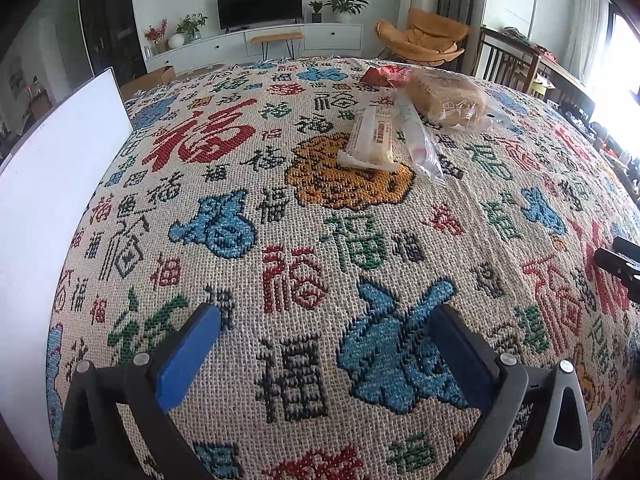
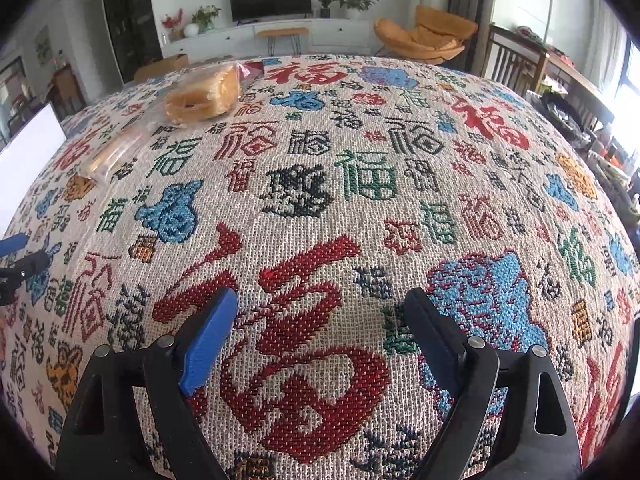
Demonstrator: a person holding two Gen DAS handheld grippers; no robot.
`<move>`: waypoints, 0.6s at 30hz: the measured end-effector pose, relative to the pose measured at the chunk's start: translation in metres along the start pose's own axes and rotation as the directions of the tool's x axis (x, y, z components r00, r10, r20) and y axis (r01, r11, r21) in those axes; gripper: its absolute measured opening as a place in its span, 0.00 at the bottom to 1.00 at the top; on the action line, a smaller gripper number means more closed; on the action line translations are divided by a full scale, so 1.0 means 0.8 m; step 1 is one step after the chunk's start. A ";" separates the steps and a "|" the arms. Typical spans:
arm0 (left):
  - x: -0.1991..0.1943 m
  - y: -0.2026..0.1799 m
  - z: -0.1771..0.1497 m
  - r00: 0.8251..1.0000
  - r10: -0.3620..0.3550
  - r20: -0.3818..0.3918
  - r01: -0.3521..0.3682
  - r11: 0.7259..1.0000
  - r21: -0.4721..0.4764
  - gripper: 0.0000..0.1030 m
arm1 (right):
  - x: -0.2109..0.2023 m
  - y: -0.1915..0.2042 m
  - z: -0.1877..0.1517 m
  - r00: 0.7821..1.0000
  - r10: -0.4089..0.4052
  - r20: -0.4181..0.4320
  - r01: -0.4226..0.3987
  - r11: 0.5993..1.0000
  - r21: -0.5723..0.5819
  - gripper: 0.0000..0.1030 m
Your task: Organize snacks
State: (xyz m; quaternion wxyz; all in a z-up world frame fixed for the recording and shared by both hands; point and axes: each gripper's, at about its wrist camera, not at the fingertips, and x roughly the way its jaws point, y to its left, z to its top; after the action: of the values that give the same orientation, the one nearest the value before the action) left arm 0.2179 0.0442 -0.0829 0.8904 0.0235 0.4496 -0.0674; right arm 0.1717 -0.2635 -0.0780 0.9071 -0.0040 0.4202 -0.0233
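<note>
1. Far left, a white board stands on edge along the side of the table; my right camera catches only a corner of it.
2. My left gripper hangs low over the woven cloth printed with red, blue and green characters. Its jaws are wide apart with nothing between them, only the blue motif of the cloth below.
3. Ahead of it, toward the far middle of the table, lies a long biscuit pack, resting partly on the orange motif.
4. Just right of that pack and touching it lies a slim clear packet, pointing the same way.
5. Behind and to the right sits a bagged bread loaf in clear wrap, with a red packet at the far edge beside it. All four snacks form one loose cluster, well apart from both of my grippers.
6. My right gripper hovers over a big red character on the cloth, jaws spread and holding nothing. From here the bread loaf appears at far left, the biscuit pack nearer.
7. Beyond the table: a television, potted plants, an orange lounge chair.
</note>
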 end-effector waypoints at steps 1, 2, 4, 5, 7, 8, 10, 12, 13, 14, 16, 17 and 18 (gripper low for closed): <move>0.000 0.000 0.000 1.000 0.000 0.000 0.000 1.000 0.000 1.00 | 0.000 0.000 0.001 1.000 0.000 0.000 0.000 1.000 0.000 0.86; 0.000 0.000 0.000 1.000 0.000 0.000 0.000 1.000 0.000 1.00 | 0.001 0.000 0.001 1.000 0.000 0.000 0.000 1.000 0.000 0.86; 0.000 0.000 0.000 1.000 -0.001 0.000 0.001 1.000 0.000 1.00 | 0.001 0.001 0.001 1.000 -0.001 0.000 0.001 1.000 0.000 0.86; 0.000 0.000 0.000 1.000 -0.001 0.000 0.001 1.000 0.000 1.00 | 0.001 0.000 0.001 1.000 0.000 0.000 0.000 1.000 0.000 0.86; 0.000 0.000 0.000 1.000 0.000 0.000 0.000 1.000 0.000 1.00 | 0.001 0.000 0.001 1.000 -0.001 0.000 0.001 1.000 0.000 0.86; 0.000 0.000 0.000 1.000 0.000 0.000 0.000 1.000 0.000 1.00 | 0.001 0.000 0.001 1.000 -0.001 0.000 0.001 1.000 0.000 0.86; 0.000 0.000 0.000 1.000 -0.001 0.000 0.001 1.000 0.000 1.00 | 0.001 0.000 0.001 1.000 -0.001 0.000 0.001 1.000 0.000 0.86; 0.000 0.000 0.000 1.000 0.000 0.000 0.000 1.000 0.000 1.00 | 0.001 0.000 0.001 1.000 -0.001 0.000 0.001 1.000 0.000 0.86; 0.000 0.000 0.000 1.000 -0.001 0.000 0.001 1.000 0.000 1.00 | 0.001 0.000 0.001 1.000 -0.001 0.000 0.001 1.000 0.000 0.86; 0.000 0.000 0.000 1.000 -0.001 0.000 0.001 1.000 0.000 1.00 | 0.001 0.001 0.001 1.000 -0.001 0.000 0.001 1.000 -0.001 0.86; 0.000 0.000 0.000 1.000 -0.001 0.000 0.001 1.000 0.000 1.00 | 0.001 0.000 0.001 1.000 -0.001 0.000 0.001 1.000 0.000 0.86; 0.000 0.000 0.000 1.000 -0.002 0.001 0.002 1.000 0.000 1.00 | 0.001 0.001 0.001 1.000 -0.001 0.000 0.001 1.000 -0.001 0.86; 0.000 0.001 0.000 1.000 -0.002 0.001 0.002 1.000 0.000 1.00 | 0.001 0.001 0.000 1.000 -0.001 0.000 0.001 1.000 -0.001 0.86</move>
State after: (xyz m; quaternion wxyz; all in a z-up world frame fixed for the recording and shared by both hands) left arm 0.2178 0.0446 -0.0829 0.8904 0.0230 0.4494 -0.0683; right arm 0.1725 -0.2628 -0.0783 0.9071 -0.0045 0.4203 -0.0237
